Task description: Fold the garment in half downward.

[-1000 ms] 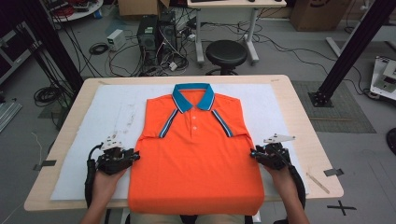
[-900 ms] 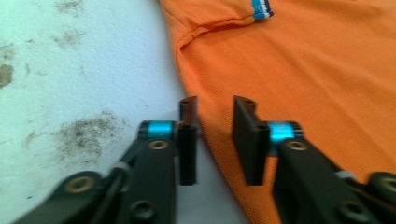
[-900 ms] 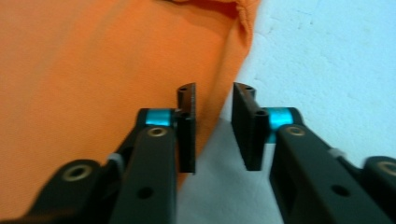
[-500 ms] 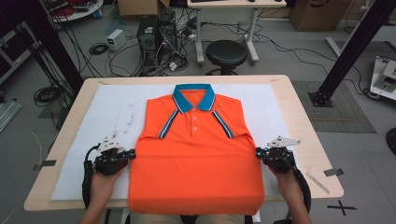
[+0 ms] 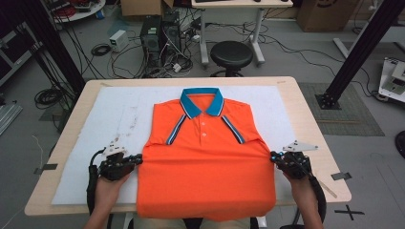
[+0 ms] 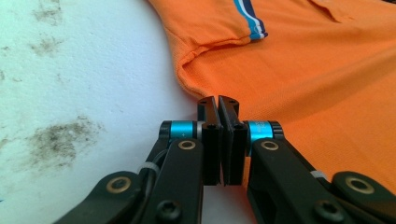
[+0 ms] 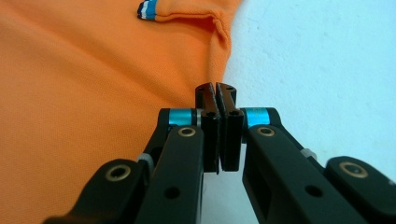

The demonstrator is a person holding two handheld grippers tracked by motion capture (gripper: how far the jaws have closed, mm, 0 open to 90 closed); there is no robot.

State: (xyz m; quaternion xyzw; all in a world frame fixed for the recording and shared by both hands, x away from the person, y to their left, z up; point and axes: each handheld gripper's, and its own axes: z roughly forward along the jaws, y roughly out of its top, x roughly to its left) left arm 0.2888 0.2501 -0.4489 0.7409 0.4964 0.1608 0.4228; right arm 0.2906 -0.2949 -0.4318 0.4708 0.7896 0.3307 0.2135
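An orange polo shirt [image 5: 205,162] with a blue collar [image 5: 201,101] lies front up on a white mat [image 5: 105,129], its hem hanging over the table's near edge. My left gripper [image 5: 139,158] is shut on the shirt's left side edge below the sleeve. In the left gripper view its jaws [image 6: 218,100] meet at the orange shirt's [image 6: 327,70] edge. My right gripper [image 5: 272,156] is shut on the shirt's right side edge. In the right gripper view its jaws [image 7: 215,88] pinch the fabric [image 7: 93,93] just under the sleeve fold. The cloth between both grips looks pulled taut.
The mat covers most of a wooden table [image 5: 317,129]. Dark smudges [image 5: 130,119] mark the mat left of the shirt. A black stool [image 5: 231,53], a computer case [image 5: 153,36] and cables stand on the floor beyond the table's far edge.
Both grippers have shut on the shirt's side edges. The right gripper has drifted a little outward to the right, and the shirt's sides are drawn out toward both grips.
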